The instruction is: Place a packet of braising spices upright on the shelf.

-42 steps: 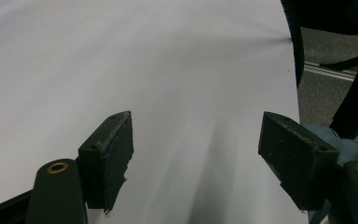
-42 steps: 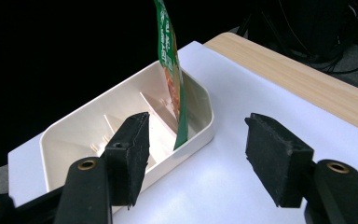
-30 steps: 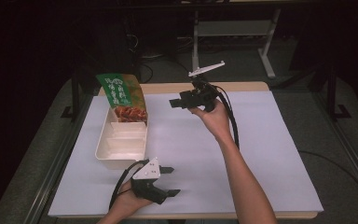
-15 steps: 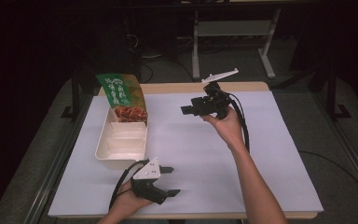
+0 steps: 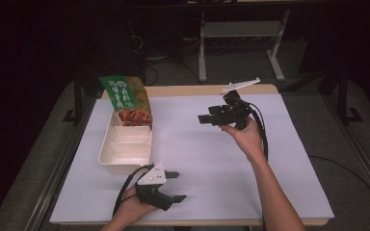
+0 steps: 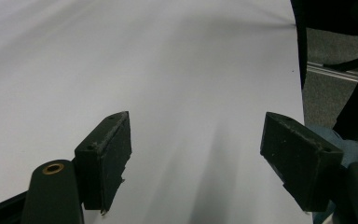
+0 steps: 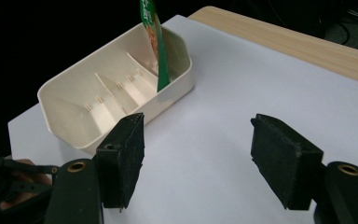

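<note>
While we read the table from its left edge, we meet first the cream tray [image 5: 125, 149], a long box split by dividers into compartments; a green snack packet [image 5: 126, 100] stands in its far end compartment, upright but leaning a little, its printed face toward us; the nearer compartments look bare; from the right gripper view the same packet [image 7: 155, 42] shows edge-on, rising above the tray's [image 7: 177, 88] far wall. Just beside the tray's near end, at the front of the white sheet [image 5: 212, 159], we hold the left gripper [image 5: 173, 186] low over the sheet; its jaws stand well apart with nothing between them, and its own view gives us just plain white sheet [image 6: 168, 70] past the pads. Further right and well apart from the tray, we hold the right gripper [image 5: 203, 118] raised above the middle of the sheet, pointing back toward the tray; its jaws are likewise spread wide and carry nothing. As for progress, we judge the packet as good as placed, since it sits inside the tray and neither gripper touches it; what may be left is small: perhaps settling the packet so that it leans less, or simply drawing the right gripper away; nothing else on the sheet appears to wait for packing.
</note>
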Available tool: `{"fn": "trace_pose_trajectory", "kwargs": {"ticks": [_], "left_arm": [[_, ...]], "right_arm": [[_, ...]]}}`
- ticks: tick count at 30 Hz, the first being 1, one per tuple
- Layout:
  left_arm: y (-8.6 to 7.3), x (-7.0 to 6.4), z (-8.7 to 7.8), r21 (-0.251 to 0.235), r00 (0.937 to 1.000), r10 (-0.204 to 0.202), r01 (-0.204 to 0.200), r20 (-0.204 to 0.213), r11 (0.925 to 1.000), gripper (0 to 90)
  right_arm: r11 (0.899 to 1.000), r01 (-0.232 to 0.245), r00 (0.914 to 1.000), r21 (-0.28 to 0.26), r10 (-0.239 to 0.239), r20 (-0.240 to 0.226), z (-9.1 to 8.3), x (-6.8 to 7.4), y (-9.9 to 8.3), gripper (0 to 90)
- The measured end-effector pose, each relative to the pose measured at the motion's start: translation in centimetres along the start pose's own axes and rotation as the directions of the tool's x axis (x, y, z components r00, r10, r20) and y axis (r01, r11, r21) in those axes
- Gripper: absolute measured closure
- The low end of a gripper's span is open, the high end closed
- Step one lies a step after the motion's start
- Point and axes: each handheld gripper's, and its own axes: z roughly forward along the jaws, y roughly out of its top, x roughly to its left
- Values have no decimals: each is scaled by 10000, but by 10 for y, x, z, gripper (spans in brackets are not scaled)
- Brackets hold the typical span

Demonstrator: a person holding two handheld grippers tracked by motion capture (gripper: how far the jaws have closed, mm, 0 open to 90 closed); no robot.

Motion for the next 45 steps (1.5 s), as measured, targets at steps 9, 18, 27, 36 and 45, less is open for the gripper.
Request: {"fn": "trace_pose_trajectory", "kwargs": {"ticks": [9, 18, 27, 36, 45], "left_arm": [[0, 1, 0, 10, 10000, 4, -4, -27, 10000, 233], [0, 0, 1, 45, 10000, -28, 28, -35, 10000, 231], [0, 1, 1, 108, 10000, -18, 19, -39, 9999, 229], [0, 0, 2, 98, 10000, -43, 44, -40, 9999, 226], [-1, 0, 3, 80, 9999, -134, 135, -42, 9999, 214]], "right_arm": [[9998, -185, 9998, -40, 185, 8, -14, -4, -16, 327], [9993, -361, 9993, -95, 362, 53, -25, -9, -34, 322], [9986, -511, 9987, -147, 512, 64, -36, -11, -51, 316], [9981, -598, 9982, -130, 599, 100, -47, -8, -73, 302], [9972, -736, 9970, -160, 739, 211, -57, -8, -105, 298]]}}
